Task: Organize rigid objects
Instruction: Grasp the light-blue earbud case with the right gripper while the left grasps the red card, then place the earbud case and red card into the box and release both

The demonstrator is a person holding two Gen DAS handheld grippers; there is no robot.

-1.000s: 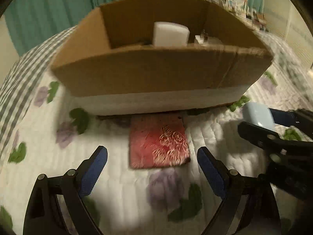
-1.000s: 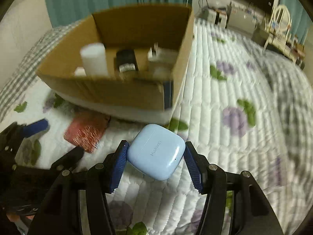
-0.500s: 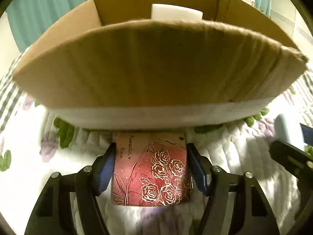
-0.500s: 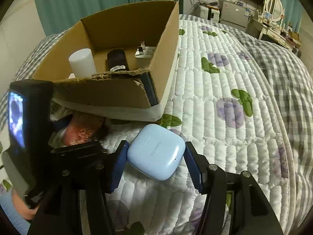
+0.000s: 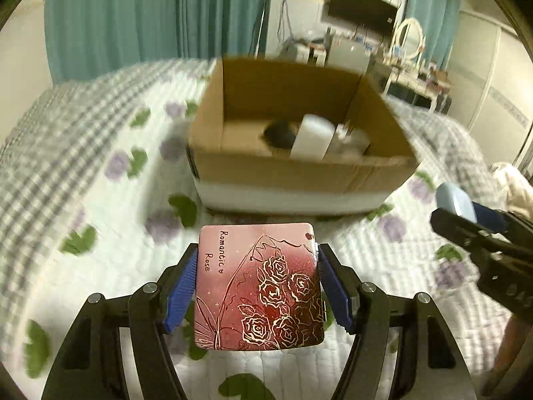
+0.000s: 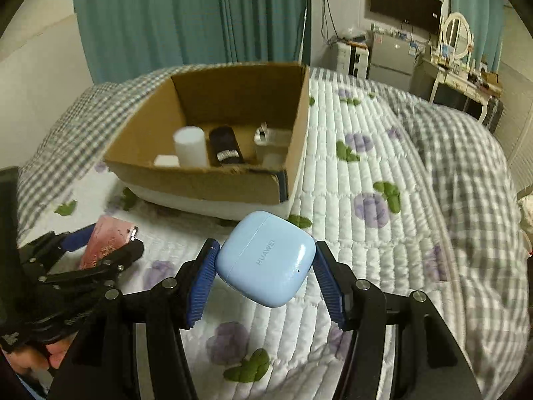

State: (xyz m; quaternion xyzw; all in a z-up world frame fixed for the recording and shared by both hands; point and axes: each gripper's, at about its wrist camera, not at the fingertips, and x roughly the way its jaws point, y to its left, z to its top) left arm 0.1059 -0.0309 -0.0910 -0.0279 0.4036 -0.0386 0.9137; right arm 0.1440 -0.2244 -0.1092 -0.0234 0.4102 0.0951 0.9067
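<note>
My left gripper is shut on a flat red case with gold roses, held above the bed in front of the cardboard box. The red case also shows in the right wrist view. My right gripper is shut on a light blue earbud case, held above the quilt right of the left gripper; the earbud case shows at the left wrist view's right edge. The box holds a white cylinder, a black bottle and white items.
The box stands on a white quilt with purple flowers. A grey checked blanket lies to the right. Teal curtains, a TV and a dressing table stand beyond the bed.
My left gripper closed on the red case and lifted it back from the box's foot. My right gripper rose with the earbud case still held.
</note>
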